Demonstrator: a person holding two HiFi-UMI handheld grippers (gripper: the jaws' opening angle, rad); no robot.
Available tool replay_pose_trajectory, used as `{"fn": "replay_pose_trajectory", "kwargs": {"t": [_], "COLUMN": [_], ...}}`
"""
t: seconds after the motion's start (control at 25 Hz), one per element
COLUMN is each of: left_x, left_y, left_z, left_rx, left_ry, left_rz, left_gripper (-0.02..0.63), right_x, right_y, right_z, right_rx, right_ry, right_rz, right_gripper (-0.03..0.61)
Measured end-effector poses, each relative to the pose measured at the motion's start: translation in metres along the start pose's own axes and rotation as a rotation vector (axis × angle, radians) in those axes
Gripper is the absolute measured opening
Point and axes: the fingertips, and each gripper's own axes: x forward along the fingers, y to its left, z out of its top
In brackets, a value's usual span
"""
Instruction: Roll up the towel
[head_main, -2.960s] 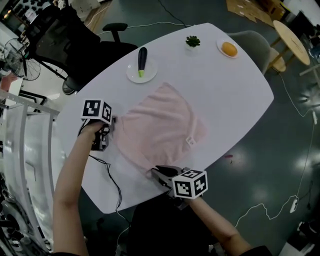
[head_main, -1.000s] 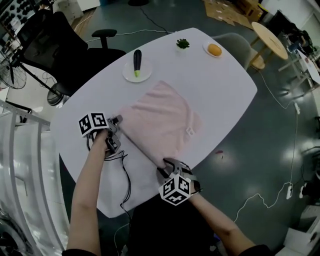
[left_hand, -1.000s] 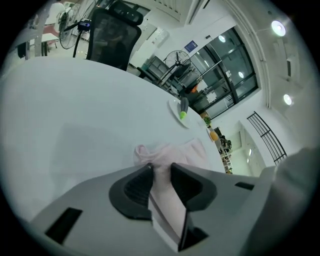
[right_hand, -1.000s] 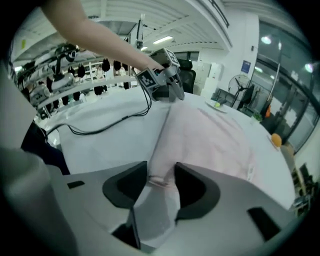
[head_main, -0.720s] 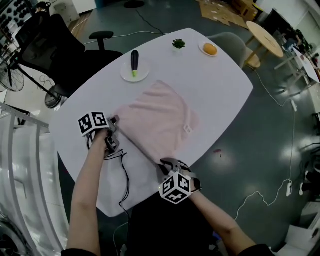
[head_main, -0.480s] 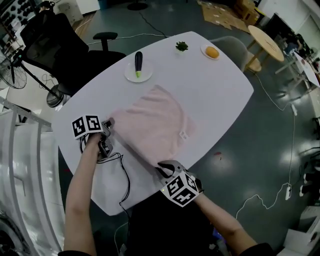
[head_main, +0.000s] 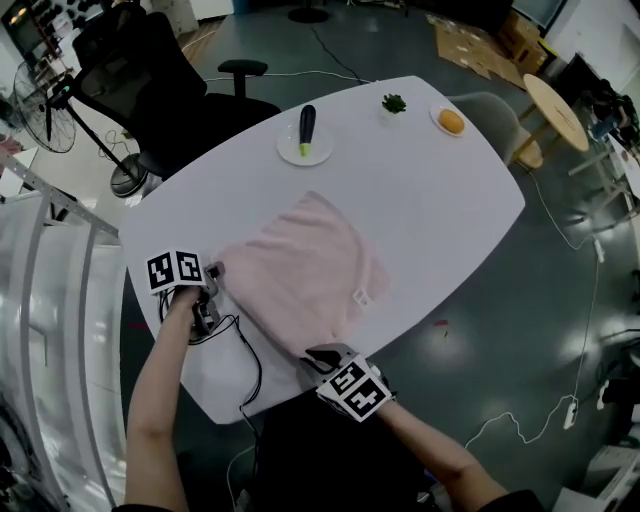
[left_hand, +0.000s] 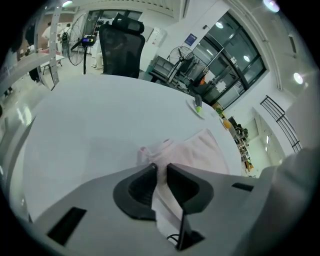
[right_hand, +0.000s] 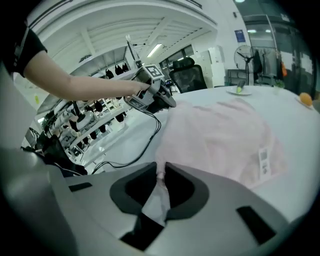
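The pink towel (head_main: 300, 280) lies spread flat on the white oval surface (head_main: 440, 200), with one edge toward the person. The left gripper (left_hand: 160, 169) pinches the towel's near left corner. In its own view the dark fingers are pressed on a bunched tuft of pink cloth, and the fabric below them passes out of sight behind the gripper's grey body. Whether that corner is lifted off the surface cannot be told. The right gripper (right_hand: 161, 174) has its fingers pressed on the other near corner, with a thin fold of cloth running down between them until the housing cuts it off. The head view shows neither grip clearly: the right gripper's marker cube (head_main: 352, 388) covers its fingers, and the left gripper's fingers are too small to make out. A white label (head_main: 361, 296) sits at the towel's right edge, its print too small to read. A black cable (head_main: 248, 360) trails from the left gripper toward the near rim of the surface, where it drops out of view. On the far side stand a plate (head_main: 288, 153) bearing a long dark vegetable (head_main: 307, 127), a small green plant (head_main: 393, 102) and an orange fruit (head_main: 452, 121). The person's forearms are cut off at the bottom of the head view.
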Motion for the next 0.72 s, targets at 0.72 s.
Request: {"fn": "replay_pose_trajectory", "kwargs": {"t": [0.72], "left_x": [0.052], "left_y": [-0.104], "left_z": [0.049], "left_rx": [0.061], "left_ry": [0.044], "left_rz": [0.181], "left_gripper": [0.126], "right_x": [-0.065], "right_y": [-0.109], "right_z": [0.011], "right_rx": [0.497], "right_ry": [-0.252], "right_rz": [0.037], "right_gripper": [0.074]}}
